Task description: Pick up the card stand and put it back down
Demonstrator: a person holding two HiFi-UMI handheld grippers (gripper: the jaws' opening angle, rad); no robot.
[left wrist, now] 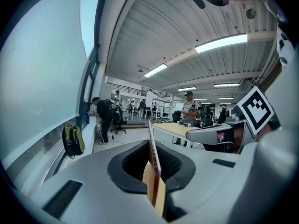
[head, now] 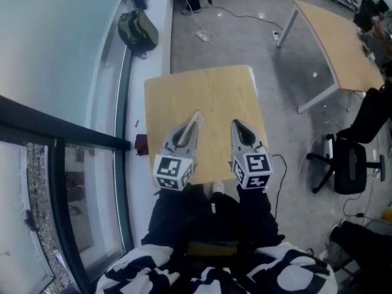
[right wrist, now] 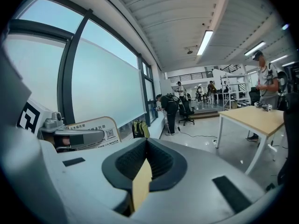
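The card stand [right wrist: 88,125] is a thin, round-topped sign with printed text and a QR code. My left gripper [head: 193,120] is shut on it above the small wooden table [head: 208,94]. In the left gripper view I see the card stand [left wrist: 152,160] edge-on, upright between the closed jaws of the left gripper [left wrist: 150,141]. Just to its right, at about the same height, my right gripper [head: 236,125] is shut with nothing in it. In its own view the tips of the right gripper [right wrist: 146,141] meet, with only table wood showing behind them. Neither gripper touches the other.
A green bag [head: 138,30] lies on the window sill at the left. A longer wooden table [head: 334,48] and a black office chair [head: 349,164] stand to the right. Several people [left wrist: 105,115] stand far off in the room. Cables lie on the floor.
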